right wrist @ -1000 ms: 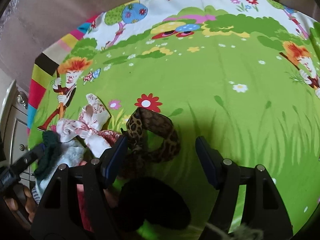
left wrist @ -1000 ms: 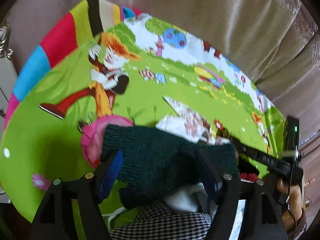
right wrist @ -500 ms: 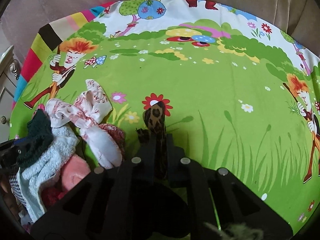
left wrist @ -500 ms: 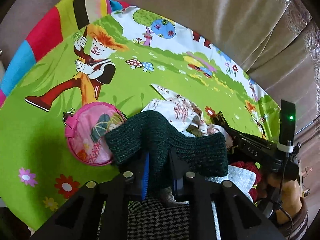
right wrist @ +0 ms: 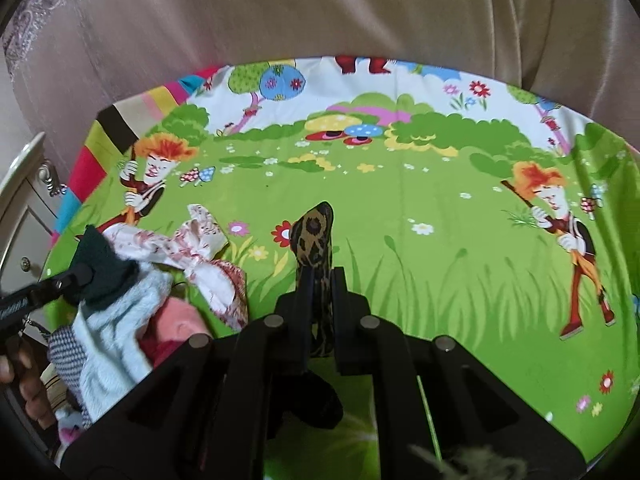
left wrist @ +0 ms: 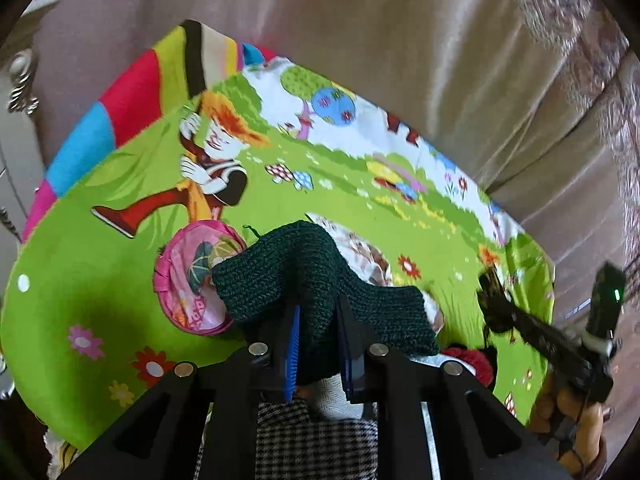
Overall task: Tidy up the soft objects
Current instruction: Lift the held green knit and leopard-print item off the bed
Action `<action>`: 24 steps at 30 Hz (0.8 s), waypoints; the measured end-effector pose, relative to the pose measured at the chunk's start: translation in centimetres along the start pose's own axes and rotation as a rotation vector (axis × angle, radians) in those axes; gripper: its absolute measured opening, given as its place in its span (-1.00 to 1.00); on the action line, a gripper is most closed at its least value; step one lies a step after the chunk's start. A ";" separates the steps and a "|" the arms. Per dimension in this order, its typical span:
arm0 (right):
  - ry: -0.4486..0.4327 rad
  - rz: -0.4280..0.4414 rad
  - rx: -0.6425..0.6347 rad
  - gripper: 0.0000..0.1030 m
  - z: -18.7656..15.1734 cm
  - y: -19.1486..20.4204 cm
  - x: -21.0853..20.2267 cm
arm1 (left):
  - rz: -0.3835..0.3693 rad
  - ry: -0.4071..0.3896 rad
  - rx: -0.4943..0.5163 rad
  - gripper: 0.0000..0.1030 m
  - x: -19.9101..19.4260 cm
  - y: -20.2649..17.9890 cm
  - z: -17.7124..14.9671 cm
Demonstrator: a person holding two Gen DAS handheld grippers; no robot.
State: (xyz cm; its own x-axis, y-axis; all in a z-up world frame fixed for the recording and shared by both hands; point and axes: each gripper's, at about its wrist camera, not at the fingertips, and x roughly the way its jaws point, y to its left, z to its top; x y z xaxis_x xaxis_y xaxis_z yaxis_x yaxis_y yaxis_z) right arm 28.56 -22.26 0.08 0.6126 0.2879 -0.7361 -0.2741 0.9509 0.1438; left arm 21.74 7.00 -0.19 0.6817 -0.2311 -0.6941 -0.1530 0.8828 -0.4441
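My left gripper (left wrist: 318, 320) is shut on a dark green knitted piece (left wrist: 288, 272) and holds it raised above a pile of soft items. My right gripper (right wrist: 320, 284) is shut on a leopard-print fabric band (right wrist: 314, 240), lifted off the green cartoon sheet (right wrist: 420, 264). The green knit also shows at the left of the right wrist view (right wrist: 100, 268). The right gripper with the band shows at the right of the left wrist view (left wrist: 520, 320).
A round pink pouch (left wrist: 192, 276) lies on the sheet left of the knit. The pile holds a floral white cloth (right wrist: 192, 248), a light blue towel (right wrist: 116, 332), a houndstooth cloth (left wrist: 316, 444) and a pink item (right wrist: 180, 320). Beige curtains (right wrist: 320, 12) hang behind; a white cabinet (right wrist: 24, 208) stands left.
Both grippers closed from open, the left on the green knit and the right on the leopard band. Both items have since been lifted off the pile and sheet.
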 end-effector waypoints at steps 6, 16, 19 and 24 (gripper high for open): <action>-0.020 0.019 0.010 -0.79 -2.2 0.4 -3.6 | -0.042 -0.037 -0.131 -0.66 -2.0 2.3 -0.5; -0.020 0.054 0.009 -0.79 -6.3 1.2 -8.4 | -0.054 -0.033 -0.298 -0.66 -3.7 5.8 -2.5; -0.017 0.059 0.010 -0.79 -7.3 1.3 -9.5 | -0.049 -0.035 -0.302 -0.66 -4.6 5.8 -3.1; -0.019 0.060 0.014 -0.79 -8.5 1.2 -10.9 | -0.062 -0.008 -0.335 -0.66 -5.7 6.3 -4.6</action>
State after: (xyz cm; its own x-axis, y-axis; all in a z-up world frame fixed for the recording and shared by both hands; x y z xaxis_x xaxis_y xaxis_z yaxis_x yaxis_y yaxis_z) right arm 15.28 -25.18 2.68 0.6090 0.3467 -0.7133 -0.3005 0.9332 0.1970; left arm 13.57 12.02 -1.65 0.7022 -0.2758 -0.6564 -0.3369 0.6834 -0.6477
